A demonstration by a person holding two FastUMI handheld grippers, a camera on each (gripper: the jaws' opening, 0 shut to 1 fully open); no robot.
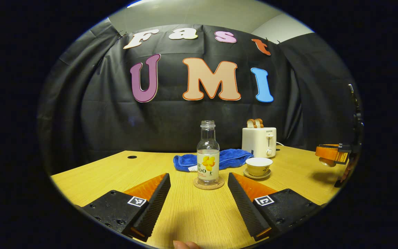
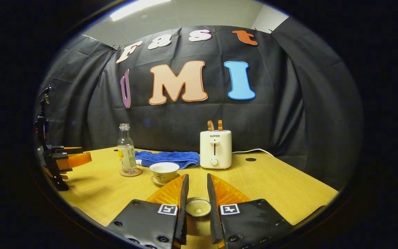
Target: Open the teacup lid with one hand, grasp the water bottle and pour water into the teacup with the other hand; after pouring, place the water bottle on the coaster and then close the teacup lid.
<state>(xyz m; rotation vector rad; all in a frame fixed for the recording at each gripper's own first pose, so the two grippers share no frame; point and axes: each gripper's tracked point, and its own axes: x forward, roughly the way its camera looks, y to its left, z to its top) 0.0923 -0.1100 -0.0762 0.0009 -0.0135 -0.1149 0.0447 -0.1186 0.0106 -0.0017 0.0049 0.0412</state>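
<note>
In the left gripper view, the left gripper (image 1: 199,197) is sitting nearest the camera, its two fingers (image 1: 155,204) spreading wide apart over the table (image 1: 92,180) and holding nothing. A fingertip of the person's hand (image 1: 185,245) is peeking in at the very bottom edge. In the right gripper view, the right gripper (image 2: 196,200) is sitting low over the table, its fingers standing close together and pinching the small round teacup lid (image 2: 197,207) between them.

The wooden table is stretching from near to far, ending at the booth's black cloth wall. At the far side a white toaster (image 1: 259,141) is standing with two slices of bread (image 1: 255,123) sticking up from its slots. To its left a blue towel (image 1: 233,157) is lying crumpled on the table. In front of the towel the clear water bottle (image 1: 208,155), uncapped and partly filled, is standing upright on the round coaster (image 1: 208,185), straight ahead between the left gripper's spread fingers. Just to the right of the bottle, the teacup (image 1: 258,166) is sitting uncovered on its saucer (image 1: 256,175), apart from the coaster.

At the far right edge of the left gripper view, the right gripper is hovering above the table, well apart from the teacup.
</note>
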